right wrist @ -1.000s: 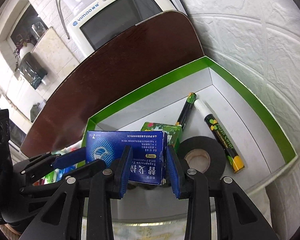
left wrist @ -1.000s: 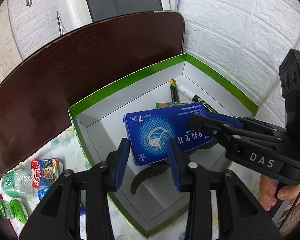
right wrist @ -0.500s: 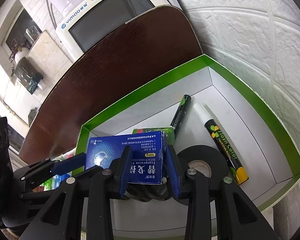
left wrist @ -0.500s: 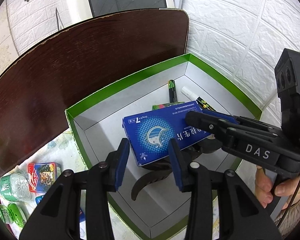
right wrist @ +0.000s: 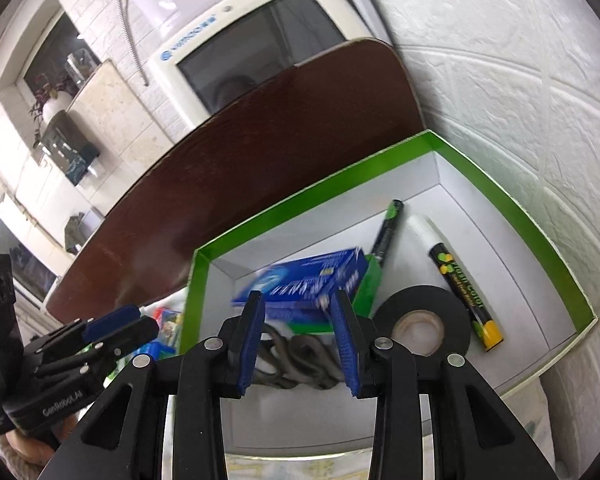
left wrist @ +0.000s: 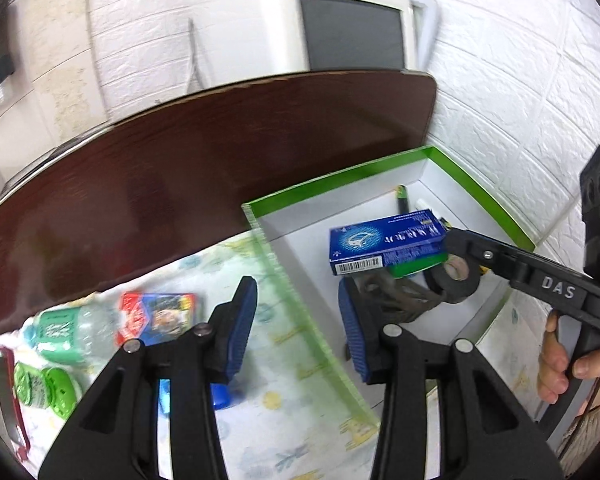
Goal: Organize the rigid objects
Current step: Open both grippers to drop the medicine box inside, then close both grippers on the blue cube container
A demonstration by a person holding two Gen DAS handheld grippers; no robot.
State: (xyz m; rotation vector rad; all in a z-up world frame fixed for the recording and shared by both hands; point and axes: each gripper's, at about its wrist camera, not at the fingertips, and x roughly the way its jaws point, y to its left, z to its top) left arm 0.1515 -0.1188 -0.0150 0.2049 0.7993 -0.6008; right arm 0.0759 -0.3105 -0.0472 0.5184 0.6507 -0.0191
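Observation:
A blue carton (left wrist: pixel 388 244) (right wrist: pixel 308 280) hangs tilted and blurred inside the green-rimmed white box (left wrist: pixel 340 184) (right wrist: pixel 340 188). My right gripper (right wrist: pixel 298 312) (left wrist: pixel 448 240) is shut on the carton's near end, at the very tips of its pads. In the left wrist view my left gripper (left wrist: pixel 296 328) is clear of the carton. Its jaws are opening, with nothing pressed between them. They stand above the box's left wall (left wrist: pixel 300 320), one finger (left wrist: pixel 240 320) over the cloth and the other inside.
In the box lie a black tape roll (right wrist: pixel 420 320), two markers (right wrist: pixel 464 292) (right wrist: pixel 386 228), a small green carton (right wrist: pixel 366 284) and a dark handled tool (right wrist: pixel 296 360). A red card pack (left wrist: pixel 156 312) and green bottle (left wrist: pixel 60 336) lie on the cloth. Dark board (left wrist: pixel 180 180) behind, wall on the right.
My left gripper has drawn back leftward off the blue carton to the box's left wall, and its jaws have widened. The carton has tipped in the right gripper's tips.

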